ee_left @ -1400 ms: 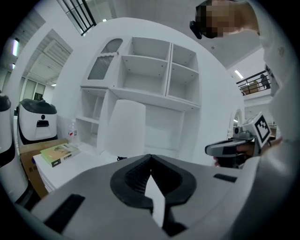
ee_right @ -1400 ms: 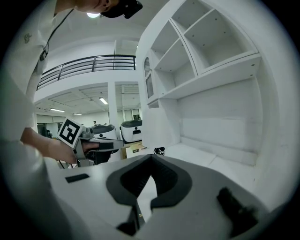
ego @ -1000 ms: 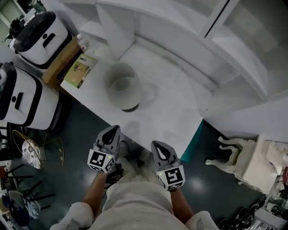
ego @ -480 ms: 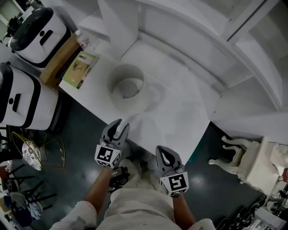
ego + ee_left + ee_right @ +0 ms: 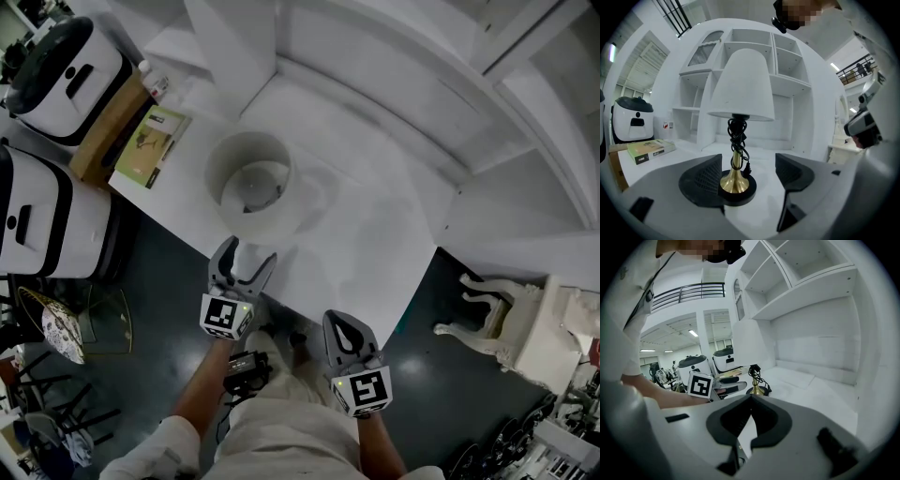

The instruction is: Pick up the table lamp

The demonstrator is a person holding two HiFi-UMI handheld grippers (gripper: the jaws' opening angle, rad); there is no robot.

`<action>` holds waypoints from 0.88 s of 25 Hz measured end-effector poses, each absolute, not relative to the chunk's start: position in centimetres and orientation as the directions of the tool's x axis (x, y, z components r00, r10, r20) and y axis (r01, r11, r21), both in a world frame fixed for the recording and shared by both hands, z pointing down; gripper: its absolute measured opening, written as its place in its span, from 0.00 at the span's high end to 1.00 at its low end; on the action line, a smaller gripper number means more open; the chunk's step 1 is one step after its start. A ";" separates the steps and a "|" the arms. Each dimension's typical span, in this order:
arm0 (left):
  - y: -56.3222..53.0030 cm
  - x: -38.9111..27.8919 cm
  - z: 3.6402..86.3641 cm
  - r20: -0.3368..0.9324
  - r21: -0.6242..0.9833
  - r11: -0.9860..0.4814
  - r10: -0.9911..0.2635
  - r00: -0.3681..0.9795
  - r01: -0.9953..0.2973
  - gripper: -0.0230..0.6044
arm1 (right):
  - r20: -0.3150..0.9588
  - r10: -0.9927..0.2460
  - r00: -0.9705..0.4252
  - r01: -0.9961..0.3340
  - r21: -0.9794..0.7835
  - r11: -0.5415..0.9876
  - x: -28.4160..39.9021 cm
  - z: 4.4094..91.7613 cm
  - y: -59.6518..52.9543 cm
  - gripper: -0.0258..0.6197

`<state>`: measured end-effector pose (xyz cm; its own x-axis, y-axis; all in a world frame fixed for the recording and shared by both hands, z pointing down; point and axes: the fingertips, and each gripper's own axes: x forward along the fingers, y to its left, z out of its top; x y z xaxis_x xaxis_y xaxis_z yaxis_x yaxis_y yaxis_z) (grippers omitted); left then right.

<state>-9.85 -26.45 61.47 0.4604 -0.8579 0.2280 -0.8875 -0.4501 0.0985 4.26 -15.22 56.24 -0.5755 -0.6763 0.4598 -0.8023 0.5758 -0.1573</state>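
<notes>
The table lamp stands upright on the white table (image 5: 375, 244). From above in the head view only its white shade (image 5: 248, 183) shows. In the left gripper view I see the shade (image 5: 740, 84), a brass stem wound with black cord (image 5: 737, 154) and a round black base (image 5: 737, 191). My left gripper (image 5: 246, 253) (image 5: 747, 176) is at the table's near edge, just short of the lamp, and its jaws are opening. The base sits ahead between them, close to the left pad (image 5: 705, 176), not pressed. My right gripper (image 5: 336, 319) (image 5: 751, 413) hangs back off the table, shut and empty; the lamp base (image 5: 757, 390) is in its view.
A green book (image 5: 148, 145) lies at the table's left end beside a cardboard box (image 5: 103, 131). Two white-and-black machines (image 5: 61, 66) stand on the floor at left. White shelving (image 5: 394, 84) backs the table. An ornate white chair (image 5: 506, 323) stands at right.
My left gripper moved forward to the lamp and its jaws went from shut to wide apart. The right gripper stayed back, shut.
</notes>
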 end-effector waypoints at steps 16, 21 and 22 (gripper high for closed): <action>-32.0 -8.9 63.6 0.200 -0.007 -0.479 -0.861 0.468 -0.878 0.20 | 0.483 -0.698 -0.529 -0.836 -0.153 0.527 5.2 57.2 -15.9 0.94; -34.0 -8.5 64.1 0.191 -0.018 -0.487 -0.859 0.475 -0.873 0.20 | 0.496 -0.703 -0.510 -0.849 -0.157 0.505 5.7 57.6 -15.9 0.94; -34.4 -8.3 64.2 0.188 -0.014 -0.487 -0.859 0.476 -0.873 0.20 | 0.497 -0.705 -0.505 -0.852 -0.156 0.500 5.9 57.7 -16.0 0.94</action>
<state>-8.32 -34.43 64.17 0.4762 -0.8590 0.1882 -0.8732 -0.4871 -0.0137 5.90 -15.96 57.71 -0.5055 -0.7052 0.4972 -0.8517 0.5001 -0.1565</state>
